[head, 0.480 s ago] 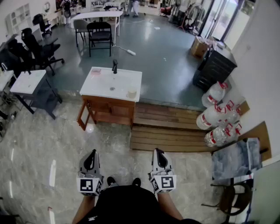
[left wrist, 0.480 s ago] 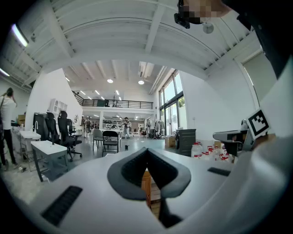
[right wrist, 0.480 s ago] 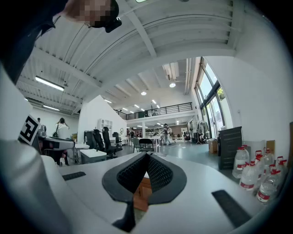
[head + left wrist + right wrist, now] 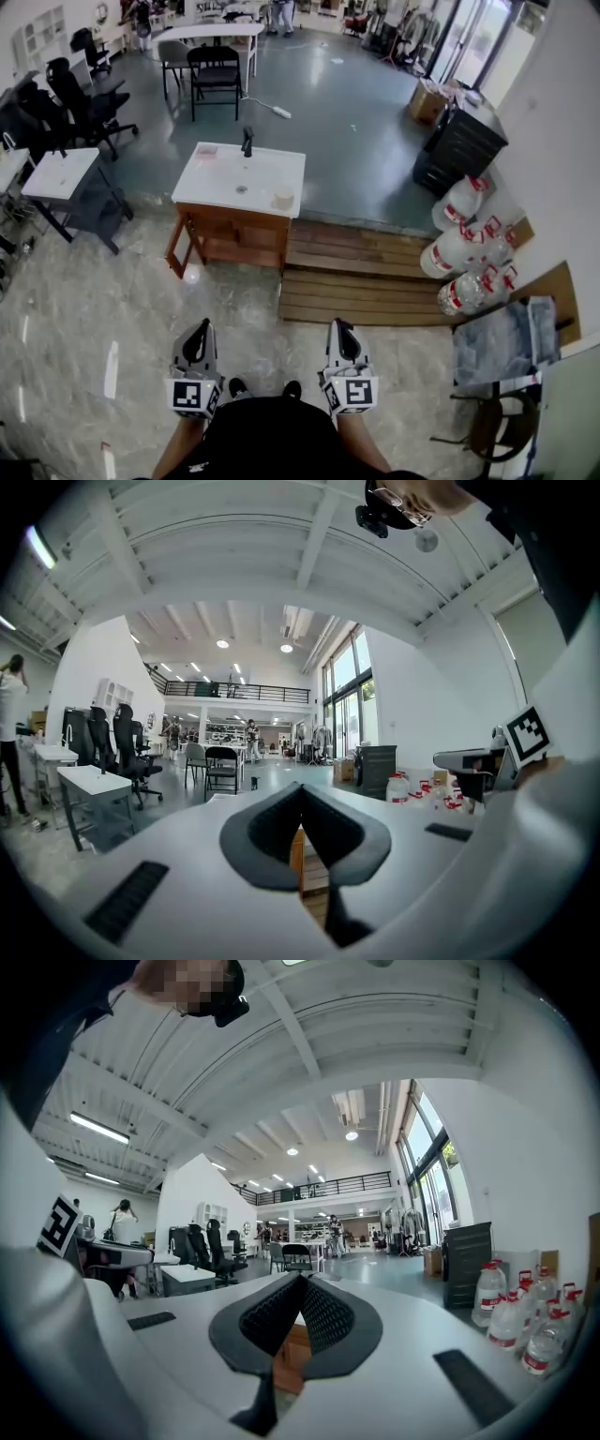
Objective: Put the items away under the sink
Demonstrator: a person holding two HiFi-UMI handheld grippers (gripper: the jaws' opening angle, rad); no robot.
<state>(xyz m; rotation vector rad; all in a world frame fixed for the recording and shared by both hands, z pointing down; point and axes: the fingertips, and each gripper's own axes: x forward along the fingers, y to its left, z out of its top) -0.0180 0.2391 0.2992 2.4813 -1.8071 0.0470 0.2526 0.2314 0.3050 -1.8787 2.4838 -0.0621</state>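
**Operator:** How do my jaws stand?

**Observer:** Your left gripper (image 4: pixel 301 794) has its jaws pressed together at the tips, with nothing between the dark pads. Your right gripper (image 4: pixel 300 1281) is the same: jaws closed tip to tip, and empty.

**Operator:** Where am I holding them?

**Observer:** You hold both level, side by side just in front of your body, pointing ahead over the pale floor (image 4: pixel 112 309). They are apart from each other and touch nothing.

**Operator:** And the sink?

**Observer:** It is well ahead of you, a little left of straight on. The white sink (image 4: pixel 220 183) sits on a wooden cabinet (image 4: pixel 234 239), with a dark faucet (image 4: pixel 247 142) at its far edge.

**Operator:** What about the items?

**Observer:** A pale cup-like thing (image 4: pixel 282 198) stands on the sink's near right corner; you are too far off for me to tell what it is. A small pinkish thing (image 4: pixel 205 151) lies at the far left corner. A small white round thing (image 4: pixel 192 274) lies on the floor beside the cabinet's near left leg. Wooden steps (image 4: pixel 366 272) run right of the cabinet, and water bottles (image 4: pixel 464 253) lie past them by the wall.
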